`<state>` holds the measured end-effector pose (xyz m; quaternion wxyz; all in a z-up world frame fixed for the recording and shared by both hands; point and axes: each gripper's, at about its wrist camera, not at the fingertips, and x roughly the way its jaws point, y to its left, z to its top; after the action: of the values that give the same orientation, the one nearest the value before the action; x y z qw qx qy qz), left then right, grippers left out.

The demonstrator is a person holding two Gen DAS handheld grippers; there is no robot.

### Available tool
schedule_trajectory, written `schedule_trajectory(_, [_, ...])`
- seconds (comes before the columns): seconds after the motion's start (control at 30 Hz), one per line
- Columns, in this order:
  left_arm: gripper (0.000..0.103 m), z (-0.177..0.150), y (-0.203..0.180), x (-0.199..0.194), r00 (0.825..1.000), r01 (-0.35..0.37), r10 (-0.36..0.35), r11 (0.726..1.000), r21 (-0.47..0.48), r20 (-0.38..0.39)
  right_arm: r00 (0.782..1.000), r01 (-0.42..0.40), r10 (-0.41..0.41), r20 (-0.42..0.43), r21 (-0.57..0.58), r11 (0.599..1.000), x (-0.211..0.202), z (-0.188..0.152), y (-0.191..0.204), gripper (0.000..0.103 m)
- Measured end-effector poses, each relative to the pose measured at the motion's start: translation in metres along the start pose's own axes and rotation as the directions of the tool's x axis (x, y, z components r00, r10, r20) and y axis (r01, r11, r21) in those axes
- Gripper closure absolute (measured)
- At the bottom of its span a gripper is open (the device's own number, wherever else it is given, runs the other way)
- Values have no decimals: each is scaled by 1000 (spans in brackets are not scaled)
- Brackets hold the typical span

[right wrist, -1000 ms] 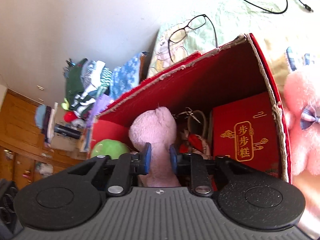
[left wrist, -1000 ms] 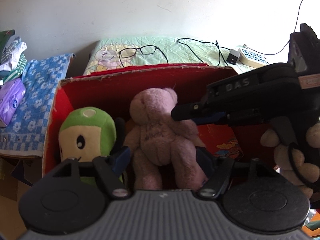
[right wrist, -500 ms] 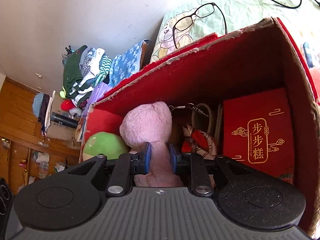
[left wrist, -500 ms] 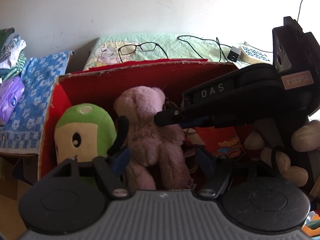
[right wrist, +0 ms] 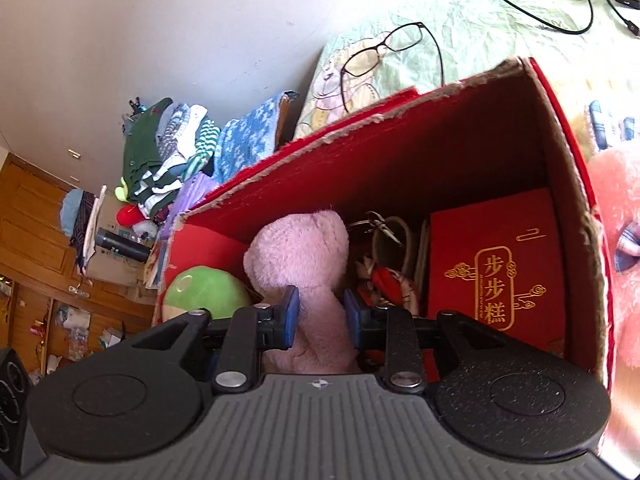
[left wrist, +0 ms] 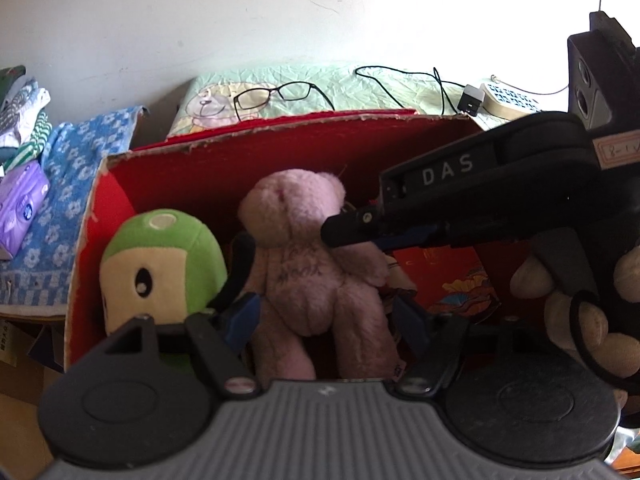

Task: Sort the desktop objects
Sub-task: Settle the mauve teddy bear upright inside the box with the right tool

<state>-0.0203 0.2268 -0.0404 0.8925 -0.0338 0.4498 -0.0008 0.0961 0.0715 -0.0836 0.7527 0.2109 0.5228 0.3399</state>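
A pink teddy bear [left wrist: 308, 272] stands inside the red cardboard box [left wrist: 240, 152], next to a green plush toy [left wrist: 160, 260]. My right gripper [right wrist: 318, 316] is shut on the bear [right wrist: 308, 280] around its upper body; it reaches in from the right in the left wrist view [left wrist: 360, 228]. My left gripper [left wrist: 324, 320] is open, its fingers either side of the bear's legs, not pressing on them. A red gift box [right wrist: 496, 284] and a tangle of straps lie in the box's right half.
Glasses [left wrist: 272, 94], a black cable and charger [left wrist: 470, 98] lie on the green quilt behind the box. A blue towel [left wrist: 60, 208] and folded clothes are at left. A pink plush [right wrist: 620, 264] lies right of the box.
The bear, held by my right gripper, has shifted slightly left and back right inside the box. My left gripper stayed open around its legs.
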Motion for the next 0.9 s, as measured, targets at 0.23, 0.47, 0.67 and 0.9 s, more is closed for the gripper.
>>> schedule_trajectory(0.23, [23,1,-4,2,1000,-19,19,1000,1,-11,1000,-19,19,-10,-8,1000,5,-1,0,77])
schedule_trajectory(0.47, [23,3,-5,3,1000,-24,23,1000,-8,-17,1000,-10,10,-2,-42,999,4,-4,4,78])
schedule_trajectory(0.67, [23,5,-4,3,999,-25,25,1000,-19,-25,1000,22,-21,9,-117,993,6,-6,10,77])
schedule_trajectory(0.9, [22,5,-6,3,999,-33,32,999,-19,-39,1000,30,-28,12,-130,991,8,-7,11,77])
